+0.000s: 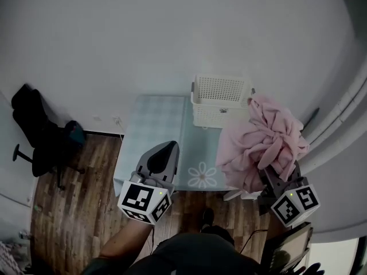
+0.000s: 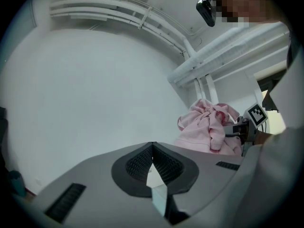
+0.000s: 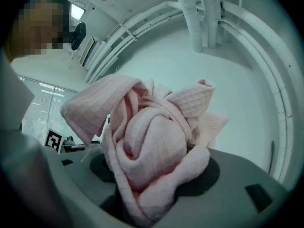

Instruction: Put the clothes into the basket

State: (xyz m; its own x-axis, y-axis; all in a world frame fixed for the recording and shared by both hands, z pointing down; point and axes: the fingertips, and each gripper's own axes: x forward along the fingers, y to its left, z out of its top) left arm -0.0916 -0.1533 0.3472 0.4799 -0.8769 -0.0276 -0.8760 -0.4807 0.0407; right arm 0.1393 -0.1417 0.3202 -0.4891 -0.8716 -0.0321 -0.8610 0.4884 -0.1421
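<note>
A bundle of pink waffle-weave clothes (image 1: 264,142) hangs in the air to the right of the table, with my right gripper (image 1: 276,179) shut on it from below. In the right gripper view the pink clothes (image 3: 152,146) fill the space between the jaws and hide the fingertips. The white perforated basket (image 1: 221,99) stands on the far end of the table, up and left of the bundle. My left gripper (image 1: 167,149) hovers over the table's near left part, shut with nothing in it; the left gripper (image 2: 152,148) points up toward the wall, with the pink clothes (image 2: 209,127) at its right.
The table (image 1: 155,125) has a pale blue checked cloth and a glass part with a flower print (image 1: 202,175). A black office chair (image 1: 37,136) stands on the wooden floor at left. White pipes (image 1: 344,113) run along the right wall. A screen (image 1: 289,245) sits at lower right.
</note>
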